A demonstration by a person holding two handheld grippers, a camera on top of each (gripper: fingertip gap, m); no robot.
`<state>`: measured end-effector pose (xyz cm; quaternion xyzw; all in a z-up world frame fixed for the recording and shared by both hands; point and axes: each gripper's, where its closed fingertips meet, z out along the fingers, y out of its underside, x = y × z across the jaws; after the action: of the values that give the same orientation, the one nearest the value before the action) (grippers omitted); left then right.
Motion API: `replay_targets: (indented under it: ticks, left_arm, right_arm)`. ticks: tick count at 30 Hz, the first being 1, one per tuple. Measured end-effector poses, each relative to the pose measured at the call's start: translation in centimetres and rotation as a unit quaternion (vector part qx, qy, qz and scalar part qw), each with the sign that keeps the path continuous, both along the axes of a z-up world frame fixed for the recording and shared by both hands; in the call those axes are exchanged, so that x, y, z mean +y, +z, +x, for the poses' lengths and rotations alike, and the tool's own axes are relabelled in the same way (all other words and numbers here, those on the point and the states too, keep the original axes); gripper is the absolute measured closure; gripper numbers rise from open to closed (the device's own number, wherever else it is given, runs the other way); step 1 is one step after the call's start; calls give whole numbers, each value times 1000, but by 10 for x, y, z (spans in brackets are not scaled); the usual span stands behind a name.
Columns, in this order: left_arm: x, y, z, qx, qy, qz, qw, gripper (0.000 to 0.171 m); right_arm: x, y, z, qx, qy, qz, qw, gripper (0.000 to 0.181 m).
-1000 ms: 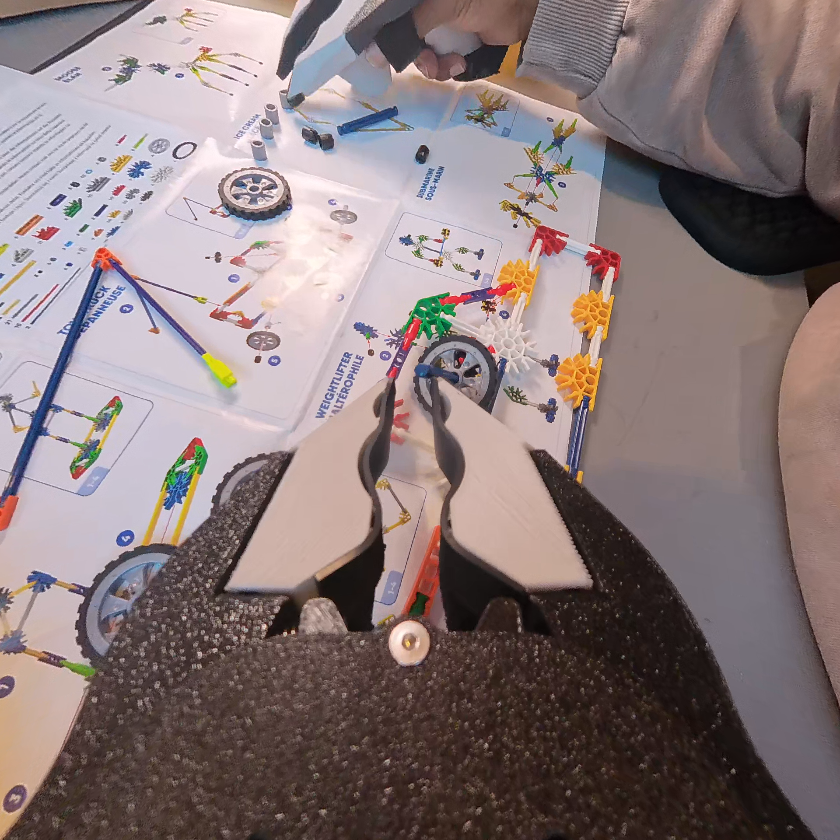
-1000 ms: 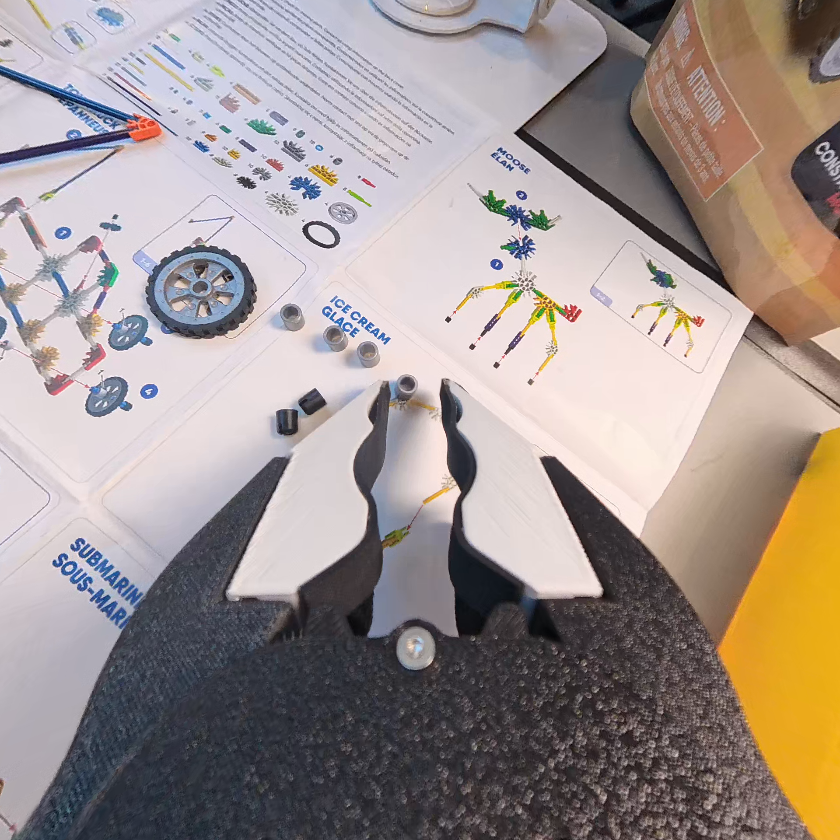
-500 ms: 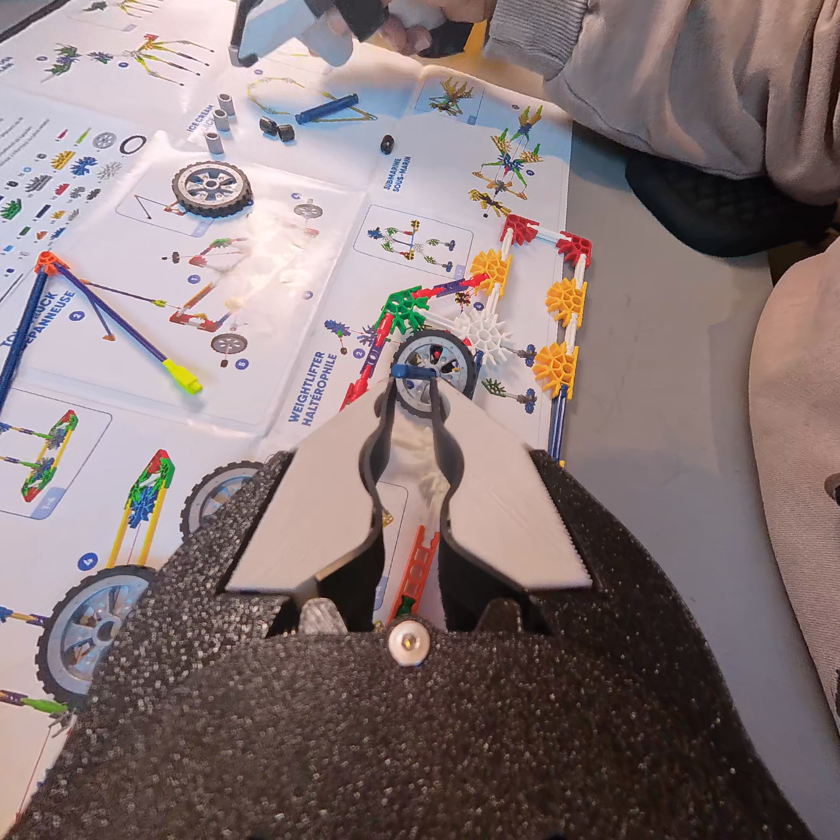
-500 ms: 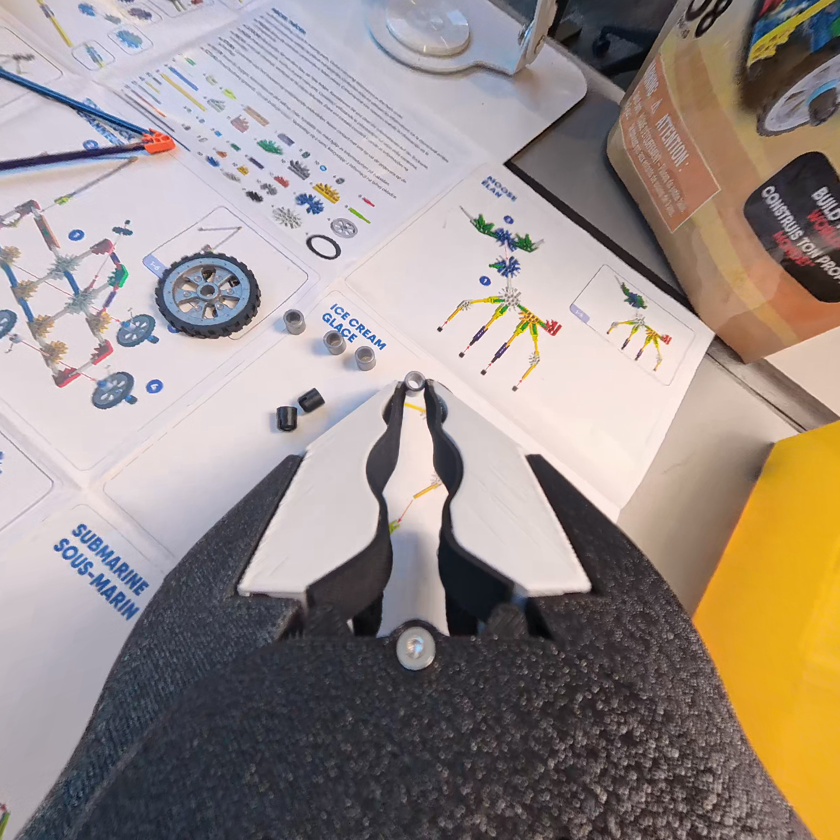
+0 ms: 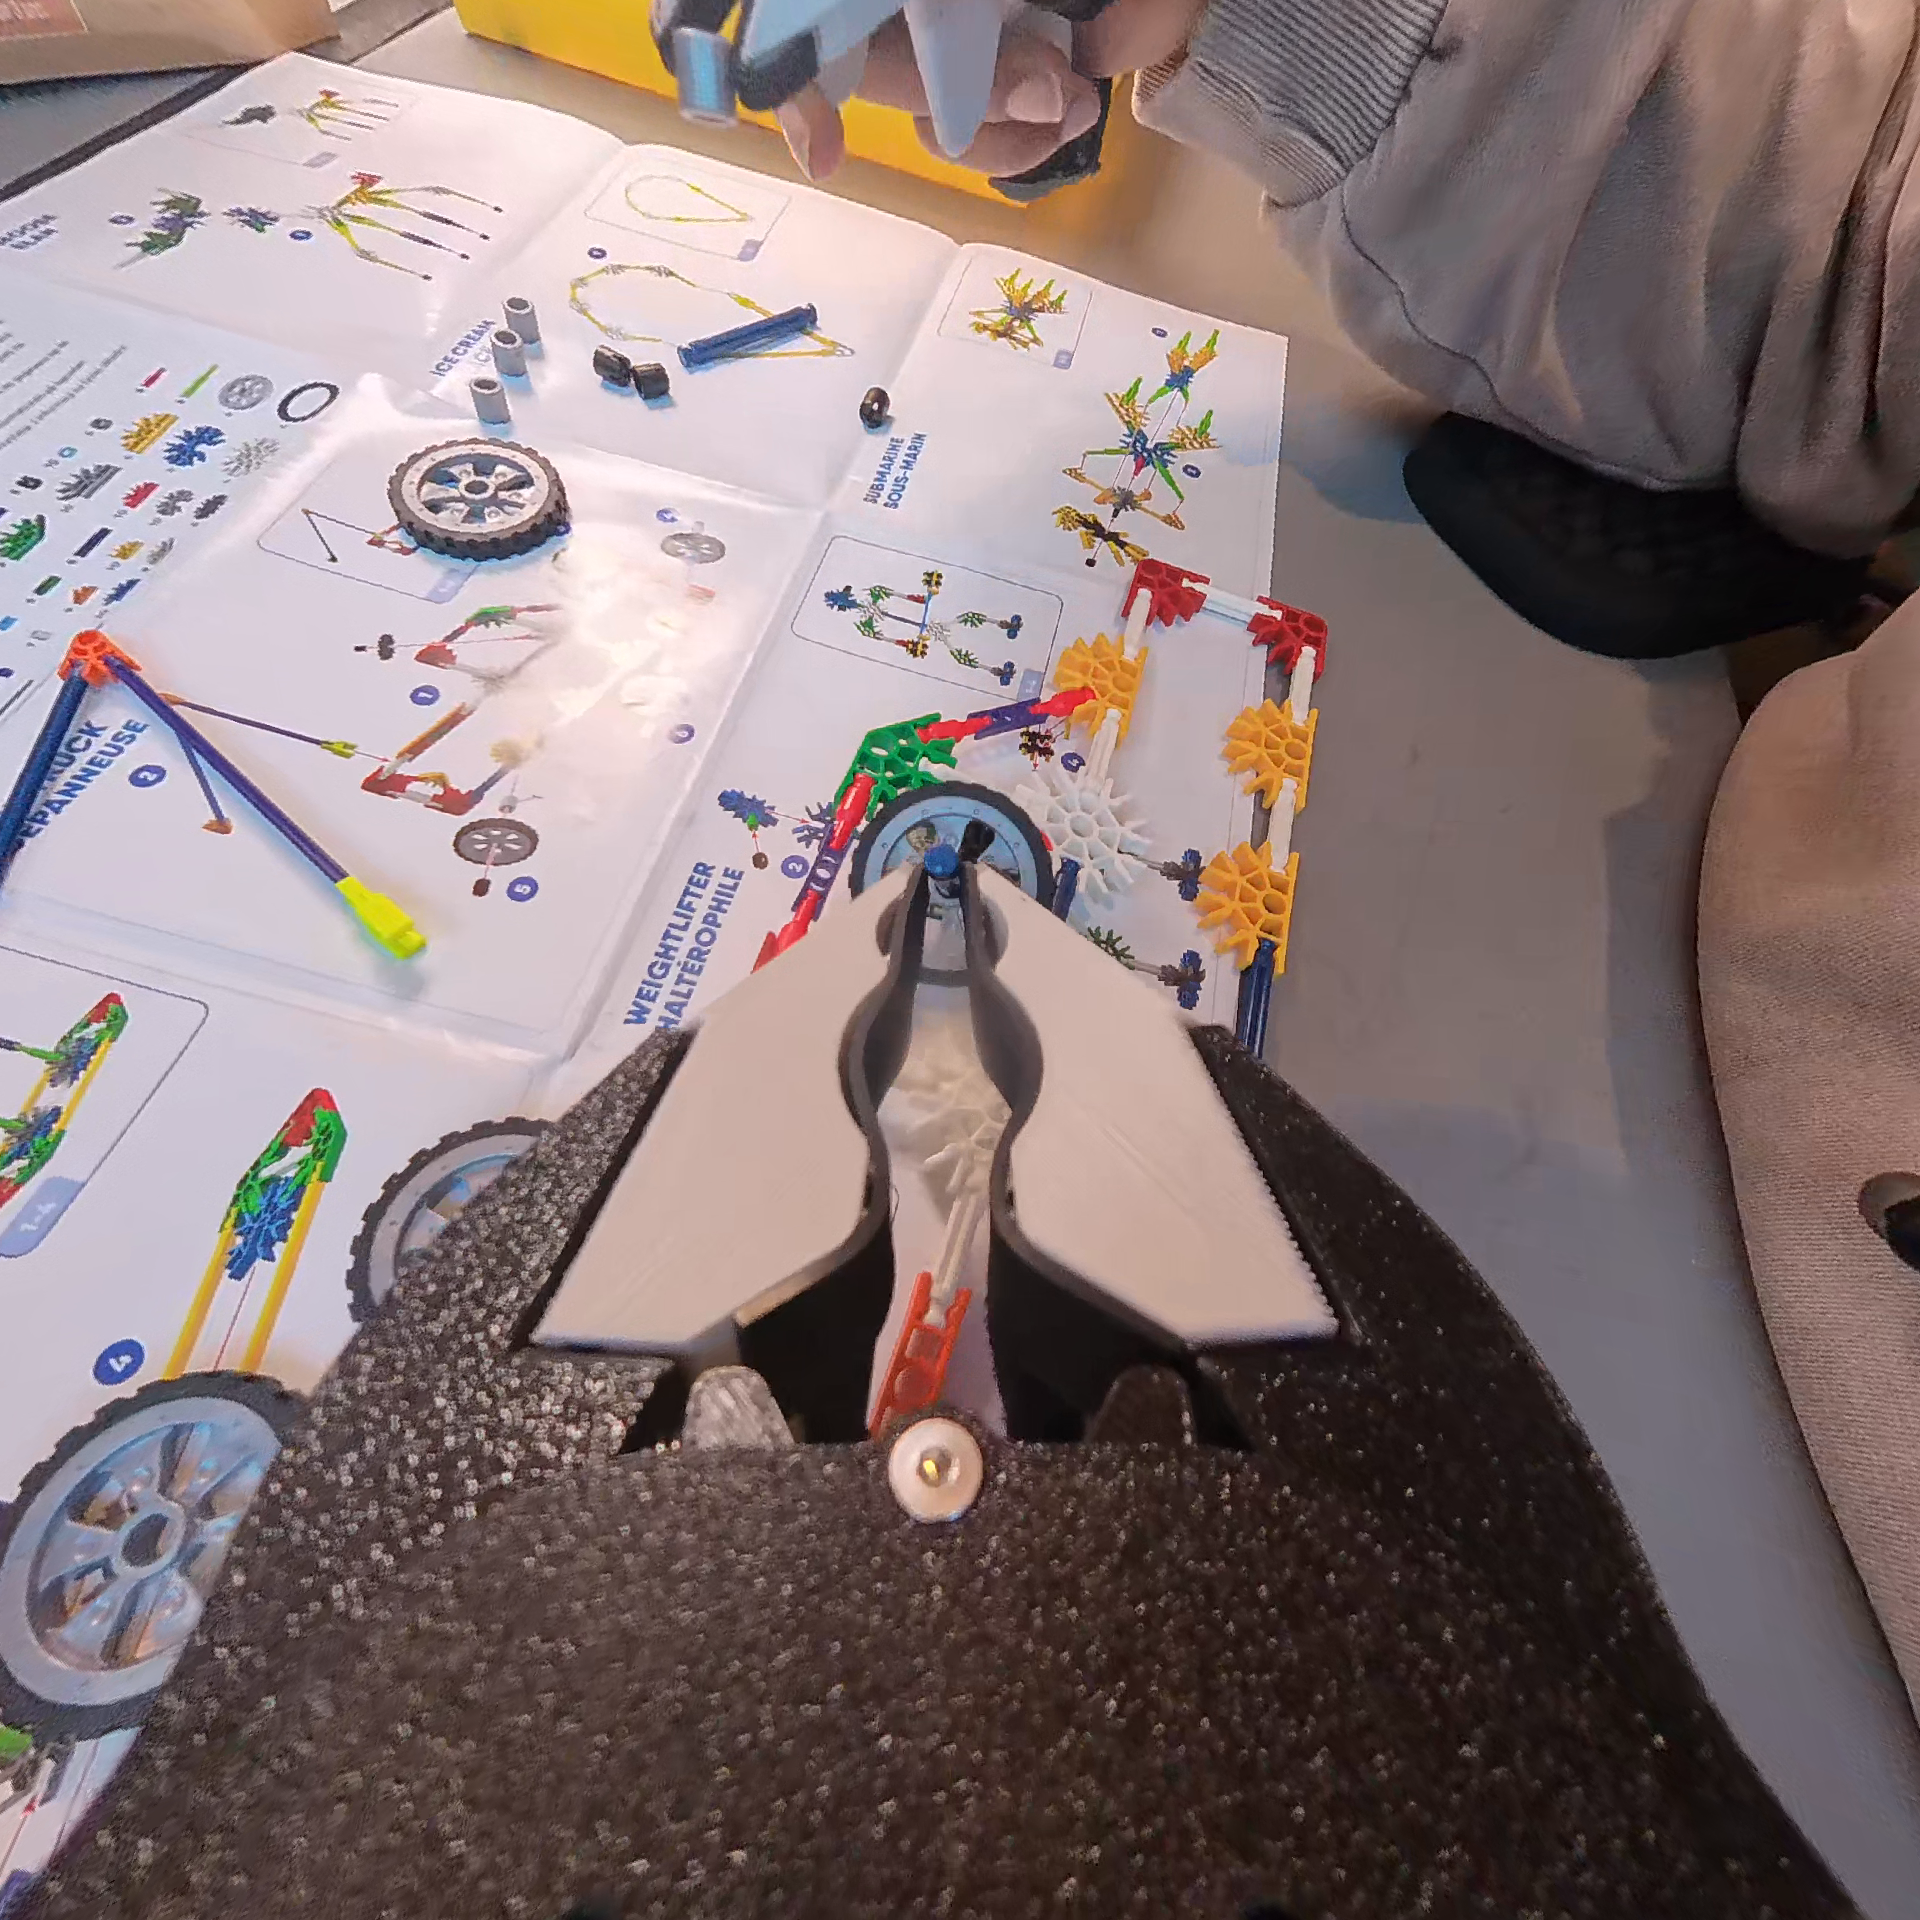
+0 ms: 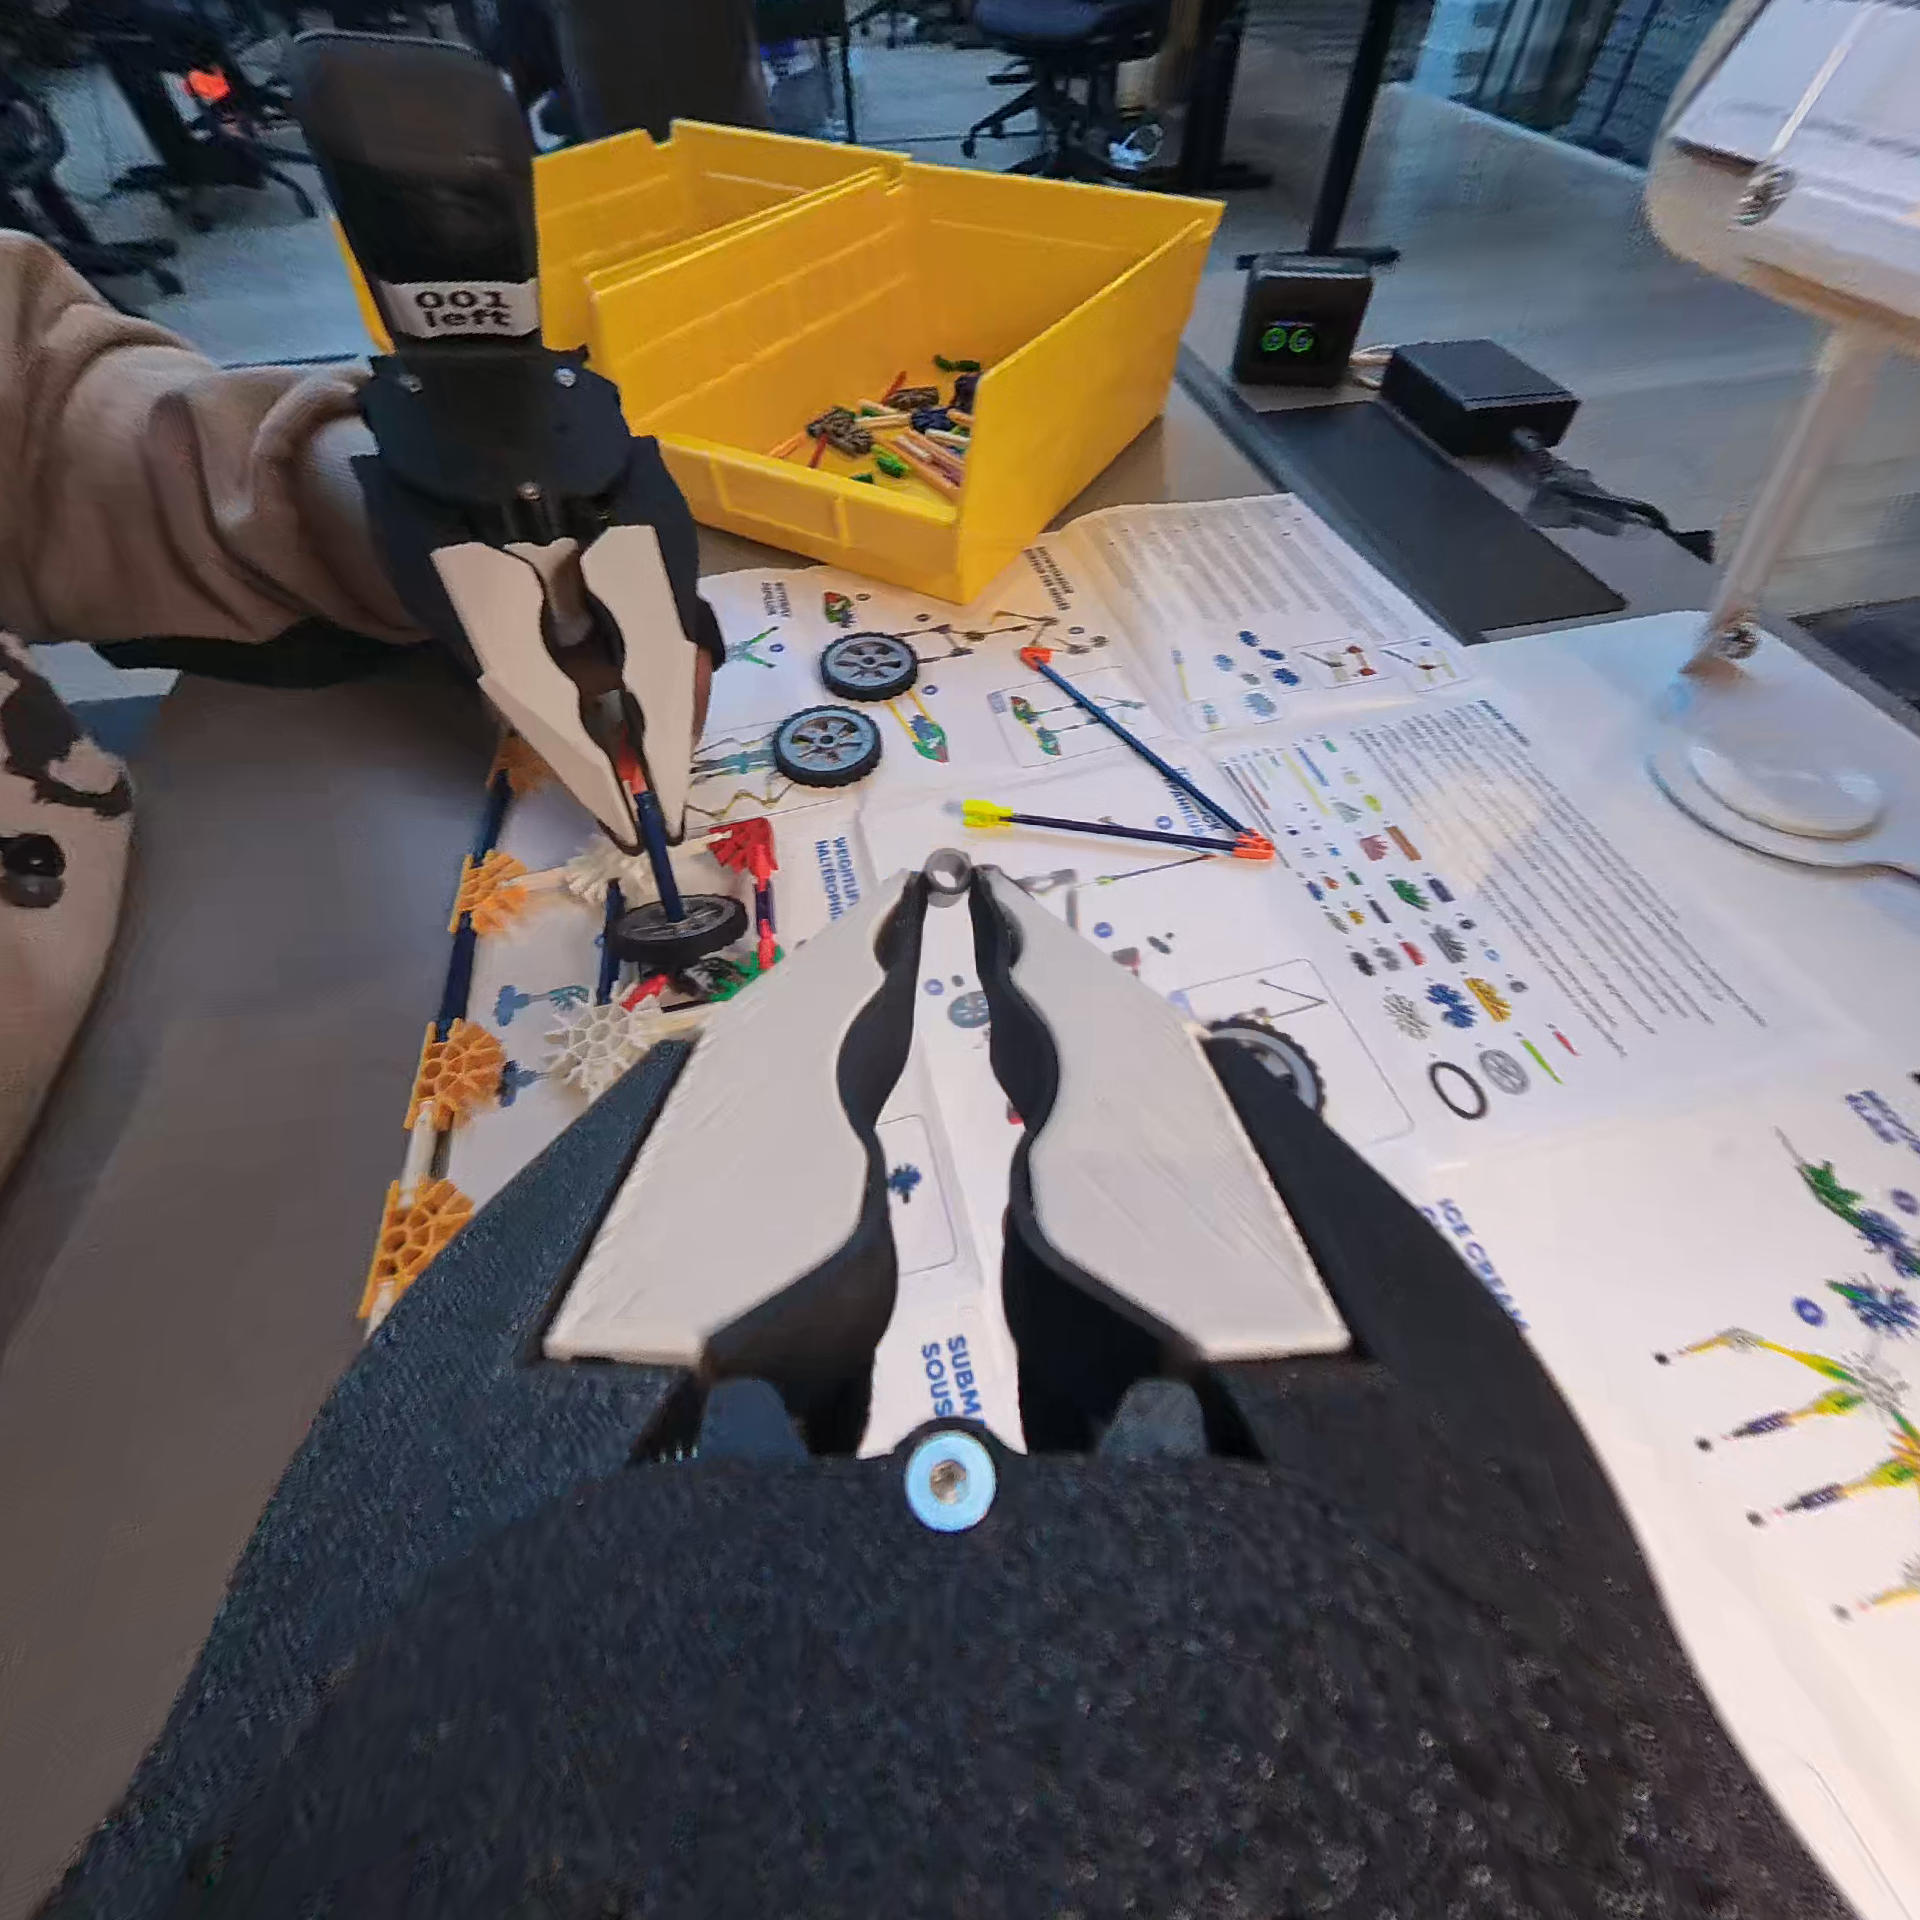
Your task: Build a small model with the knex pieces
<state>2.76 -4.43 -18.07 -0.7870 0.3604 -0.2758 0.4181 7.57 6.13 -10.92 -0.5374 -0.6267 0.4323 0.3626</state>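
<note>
My left gripper [image 5: 941, 875] is shut on a short blue rod [image 5: 941, 860] that stands up through the hub of a black wheel [image 5: 951, 821] on a rod-and-connector frame [image 5: 1268, 743] of yellow, red, white and green parts. The right wrist view shows the same grip: the left gripper [image 6: 642, 831] holds the blue rod [image 6: 660, 857] above the wheel [image 6: 675, 923]. My right gripper [image 6: 948, 883] is shut on a small grey spacer ring [image 6: 945, 871], held in the air above the instruction sheet [image 6: 1558, 935]. The spacer also shows in the left wrist view [image 5: 704, 75].
Loose on the sheet lie a wheel [image 5: 478, 499], grey spacers [image 5: 509, 348], black spacers [image 5: 632, 371], a blue rod [image 5: 748, 335] and long blue rods with an orange connector [image 5: 94, 657]. A yellow bin [image 6: 894, 343] of parts stands at the back. A lamp base [image 6: 1787, 779] sits far right. My hands' fingertips stand some 15 cm from each other.
My right gripper closed on the grey spacer, lifted it off the sheet and swung round towards the frame. My left gripper closed on the blue rod at the wheel hub.
</note>
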Motion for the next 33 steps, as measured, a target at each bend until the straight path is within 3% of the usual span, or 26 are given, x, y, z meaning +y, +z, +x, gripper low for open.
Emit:
replay_targets:
  ticks: [12,33]
  left_arm:
    - [0,2,-2,3,-1,5,1000,167]
    - [-2,-4,-5,19,-11,3,1000,167]
  right_arm:
    - [-72,-36,-17,-68,116,-3,991,175]
    - [-82,-52,-20,-84,124,-11,989,175]
